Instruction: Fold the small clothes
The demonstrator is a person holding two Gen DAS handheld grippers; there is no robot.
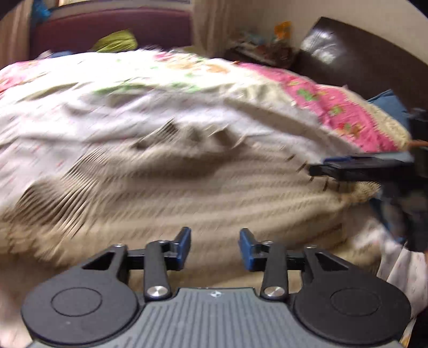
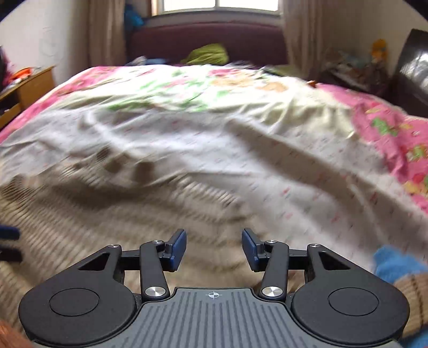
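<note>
Both wrist views were blurred by motion. The left gripper [image 1: 215, 247] stood with its 2 blue pads apart and nothing between them; the beige ribbed garment [image 1: 187, 187] lay spread on the bed directly ahead of and beneath the jaws, not touched by either pad. Beyond the jaws, a white speckled garment [image 1: 80, 128] lay against the far edge of the beige one, partly overlapping it. The floral bedspread [image 1: 329, 101], pink at its border, extended past both garments. To the right of the left jaws, the right gripper [image 1: 321, 168] entered the view side-on, its dark fingers reaching over the beige fabric; whether they touched it could not be told.

In its own view, the right gripper [image 2: 214, 247] also stood with jaws parted and empty. The beige ribbed garment [image 2: 93, 214] lay ahead and to the left of the jaws, the white speckled garment [image 2: 254, 166] ahead and to the right. A blue fuzzy item [image 2: 396, 262] lay just right of the right jaw, beside a striped tan piece [image 2: 412, 289]. At the far left edge, part of the left gripper [image 2: 9, 241] showed as dark fingers. A maroon headboard [image 2: 208, 40] and a window [image 2: 219, 5] stood well beyond the jaws.
</note>
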